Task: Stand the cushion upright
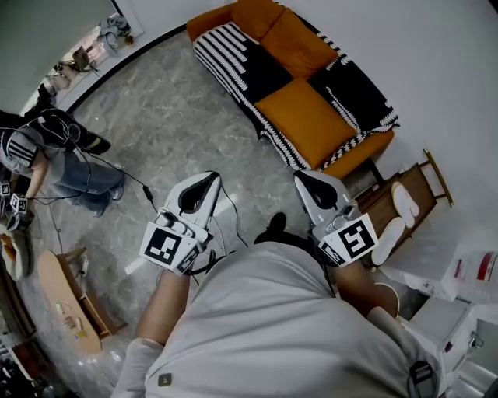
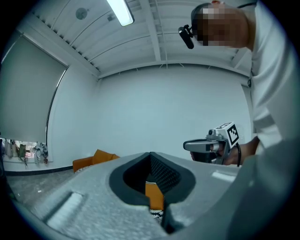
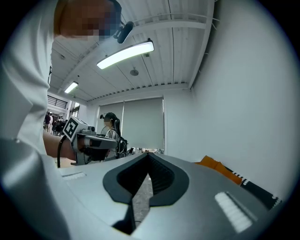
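Well ahead of both empty grippers, left gripper [image 1: 208, 179] and right gripper [image 1: 305, 179], jaws pressed together, the orange cushion [image 1: 305, 116] lies flat on the sofa [image 1: 204, 22].

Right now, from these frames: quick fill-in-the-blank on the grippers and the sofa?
1. The left gripper and the right gripper both have their jaws ____, with nothing held.
2. The cushion lying on the sofa is ____ in colour.
3. The blanket over the sofa is striped black and ____.

Missing words: shut; orange; white.
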Demonstrator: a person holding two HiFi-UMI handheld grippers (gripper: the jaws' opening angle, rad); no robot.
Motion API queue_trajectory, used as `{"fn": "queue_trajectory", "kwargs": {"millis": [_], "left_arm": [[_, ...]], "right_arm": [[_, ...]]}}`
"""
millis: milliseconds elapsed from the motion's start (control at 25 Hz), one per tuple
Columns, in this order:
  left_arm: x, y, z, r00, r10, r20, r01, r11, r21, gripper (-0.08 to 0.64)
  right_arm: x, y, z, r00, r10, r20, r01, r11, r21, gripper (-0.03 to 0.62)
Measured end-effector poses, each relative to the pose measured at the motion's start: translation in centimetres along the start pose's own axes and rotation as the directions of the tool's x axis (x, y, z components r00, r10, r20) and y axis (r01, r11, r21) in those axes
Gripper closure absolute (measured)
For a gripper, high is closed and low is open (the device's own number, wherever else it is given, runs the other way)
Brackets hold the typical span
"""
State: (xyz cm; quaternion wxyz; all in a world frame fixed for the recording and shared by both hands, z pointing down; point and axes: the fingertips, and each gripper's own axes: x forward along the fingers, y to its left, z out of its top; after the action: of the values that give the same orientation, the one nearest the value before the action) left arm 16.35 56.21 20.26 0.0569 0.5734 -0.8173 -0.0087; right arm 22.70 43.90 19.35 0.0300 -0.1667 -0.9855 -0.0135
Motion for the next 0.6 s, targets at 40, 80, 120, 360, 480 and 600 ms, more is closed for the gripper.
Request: {"fn": "queue_trajectory", "kwargs": {"millis": [40, 80, 120, 360, 480, 600], "left_arm": [[1.5, 0.2, 0.2, 1.0, 0.004, -0.001, -0.004, 1.0, -0.001, 0.557], [3.0, 0.4, 0.3, 1.0, 0.007, -0.004, -0.007, 1.0, -0.002, 0.558], [4.5, 0.4, 0.3, 1.0, 0.007, -0.007, -0.007, 1.0, -0.004, 0.557], [12.2, 0.0, 0.7, 1.0, 0.003, -0.011, -0.003, 1.0, -0.008, 0.557], [14.5, 0.1, 0.8, 1.0, -0.006, -0.023, 0.006, 1.0, -0.007, 0.557], [16.3, 0.8, 0.8, 0.999, -0.014, -0.04, 0.014, 1.0, -0.008, 0.557]], "right_arm": [[0.2, -1.6, 0.0, 1.0, 0.003, -0.002, -0.003, 1.0, 0.0, 0.581], [0.3, -3.1, 0.0, 1.0, 0.005, -0.003, -0.005, 1.0, 0.001, 0.581], [0.3, -4.5, 0.1, 1.0, 0.006, -0.005, -0.006, 1.0, 0.005, 0.581], [-0.5, -12.1, -0.2, 1.0, 0.004, -0.012, -0.004, 1.0, 0.022, 0.581], [-0.9, -15.0, -0.3, 1.0, -0.016, -0.01, 0.016, 0.999, 0.041, 0.581], [-0.5, -16.9, -0.4, 0.999, -0.034, -0.01, 0.034, 0.998, 0.049, 0.581]]}}
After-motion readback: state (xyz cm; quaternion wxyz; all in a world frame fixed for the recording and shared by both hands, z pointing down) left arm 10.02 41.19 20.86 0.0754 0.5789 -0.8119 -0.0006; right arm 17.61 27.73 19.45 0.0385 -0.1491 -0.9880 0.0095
